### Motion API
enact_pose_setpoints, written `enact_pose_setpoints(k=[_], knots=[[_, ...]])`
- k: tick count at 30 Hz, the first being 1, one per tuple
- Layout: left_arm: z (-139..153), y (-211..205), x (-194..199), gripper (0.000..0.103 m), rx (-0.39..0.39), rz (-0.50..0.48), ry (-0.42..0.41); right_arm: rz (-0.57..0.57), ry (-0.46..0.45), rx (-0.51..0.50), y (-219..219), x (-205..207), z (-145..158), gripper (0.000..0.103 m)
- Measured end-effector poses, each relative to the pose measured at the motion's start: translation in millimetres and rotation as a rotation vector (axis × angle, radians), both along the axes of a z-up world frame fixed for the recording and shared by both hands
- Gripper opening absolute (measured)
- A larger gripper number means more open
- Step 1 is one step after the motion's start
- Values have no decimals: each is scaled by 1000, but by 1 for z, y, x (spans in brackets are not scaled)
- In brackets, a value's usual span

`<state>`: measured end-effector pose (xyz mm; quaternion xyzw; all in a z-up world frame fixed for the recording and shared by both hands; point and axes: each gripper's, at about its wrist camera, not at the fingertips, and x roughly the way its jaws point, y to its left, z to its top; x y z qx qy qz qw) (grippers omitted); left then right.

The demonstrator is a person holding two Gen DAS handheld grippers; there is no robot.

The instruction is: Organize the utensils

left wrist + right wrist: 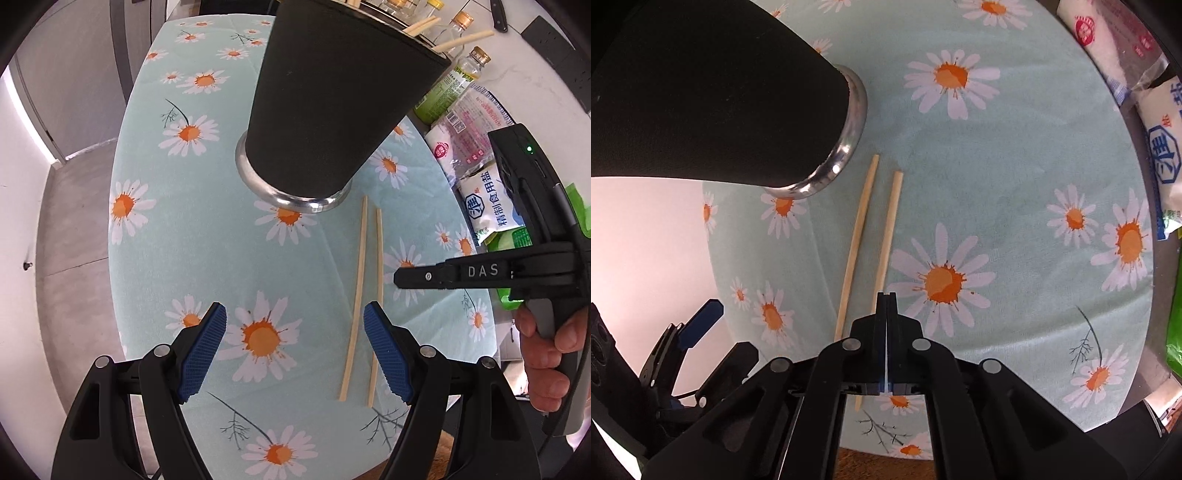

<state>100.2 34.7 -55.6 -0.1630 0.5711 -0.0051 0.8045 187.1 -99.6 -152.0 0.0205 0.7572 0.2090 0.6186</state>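
Two chopsticks (364, 295) are lying side by side on the counter (207, 236), just ahead of my left hand-held gripper (295, 354), which is wide open and empty, I guess ready to scoop one. My right hand-held gripper (887, 306) is pinched closed on nothing, hovering over their near ends, with the black holder (332, 96) beyond already holding other chopsticks.

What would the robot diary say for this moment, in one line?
left tool: open, empty | right tool: shut, empty, above chopsticks | chopsticks: two on tablecloth | holder: upright, some chopsticks inside
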Motion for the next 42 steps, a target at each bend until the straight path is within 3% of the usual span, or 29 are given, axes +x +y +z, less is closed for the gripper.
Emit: enact_pose_setpoints(k=[7,9,13,20,28,34,42], knots=[[4,0,-8,75,15,53,5,34,18,-22,3,3,-4,3],[4,1,-12,75,12,57,3,33,19,-32,6,0,-3,14],[1,6,-17,75,-7,50,0,17,9,-65,17,-4,-3,15],[-2,14,-14,75,-32,-6,-9,-10,-42,-164,46,-17,6,15],[-13,29,-11,75,-69,-47,-2,22,-160,-321,84,-34,4,15],[-19,29,-9,75,-80,-70,15,44,-176,-345,93,-40,4,6],[-15,15,-4,75,-49,-84,18,45,-158,-286,77,-42,15,5]])
